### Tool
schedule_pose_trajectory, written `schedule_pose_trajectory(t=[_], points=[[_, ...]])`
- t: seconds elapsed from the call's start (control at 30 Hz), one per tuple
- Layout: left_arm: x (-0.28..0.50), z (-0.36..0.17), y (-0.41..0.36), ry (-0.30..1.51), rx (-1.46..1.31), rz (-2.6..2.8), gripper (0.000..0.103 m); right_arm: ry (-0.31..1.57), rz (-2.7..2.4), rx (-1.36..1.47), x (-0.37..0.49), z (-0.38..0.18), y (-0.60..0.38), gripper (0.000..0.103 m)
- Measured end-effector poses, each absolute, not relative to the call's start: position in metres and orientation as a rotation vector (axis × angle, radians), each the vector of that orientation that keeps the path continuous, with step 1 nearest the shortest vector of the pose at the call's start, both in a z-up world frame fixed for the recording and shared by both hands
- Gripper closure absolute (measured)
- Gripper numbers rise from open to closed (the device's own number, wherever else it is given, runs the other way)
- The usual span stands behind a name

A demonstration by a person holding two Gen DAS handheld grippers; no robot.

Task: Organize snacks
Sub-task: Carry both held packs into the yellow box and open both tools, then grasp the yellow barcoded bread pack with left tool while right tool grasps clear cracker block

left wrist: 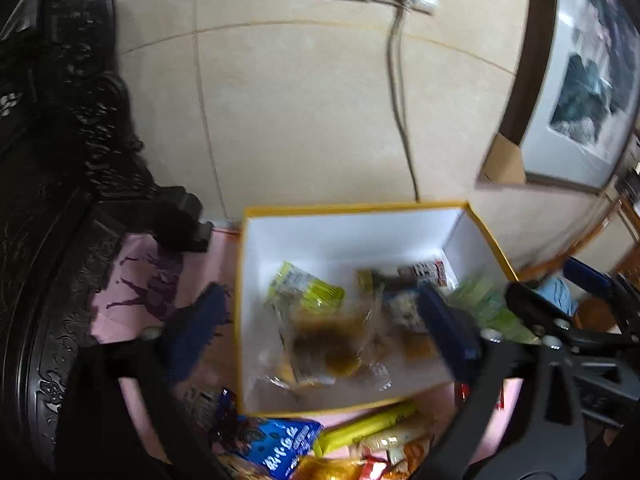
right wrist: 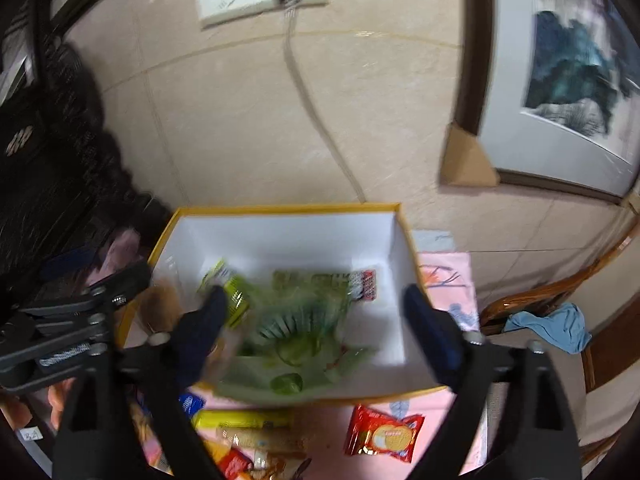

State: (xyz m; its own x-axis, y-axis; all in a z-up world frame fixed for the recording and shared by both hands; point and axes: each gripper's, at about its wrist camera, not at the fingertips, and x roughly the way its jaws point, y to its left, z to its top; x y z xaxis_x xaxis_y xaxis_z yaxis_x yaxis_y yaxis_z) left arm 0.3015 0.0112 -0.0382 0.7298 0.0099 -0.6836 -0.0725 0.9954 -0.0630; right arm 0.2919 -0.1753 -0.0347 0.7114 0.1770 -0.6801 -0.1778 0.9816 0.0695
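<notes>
Both grippers released, spread over yellow box; blurred, seemingly green packet between right fingers.

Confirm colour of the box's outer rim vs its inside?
The box has a yellow rim and white inside; clearest in the right wrist view.

Dim, even indoor light; both fisheye views bend at the edges, with motion blur smearing everything.

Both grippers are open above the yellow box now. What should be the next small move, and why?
Probably draw the right gripper back toward the red biscuit packet. Its jaws stand open with nothing gripped, the green packet already lies in the box, and that packet still lies alone on the pink cloth.
</notes>
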Motion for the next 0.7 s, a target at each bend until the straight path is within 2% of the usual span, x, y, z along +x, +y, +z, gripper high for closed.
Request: schedule_pose_trajectory(t=[0.43, 0.7], points=[[0.277, -0.037, 0.023, 0.799, -0.086, 0.026, 0.002, 0.809, 0.211, 0.020, 0.274, -0.037, -0.193, 0.001], [0.206, -0.076, 0.034, 0.883, -0.106, 0.034, 0.002, 1.021, 0.373, -0.102, 0.186, -0.104, -0.179, 0.001]])
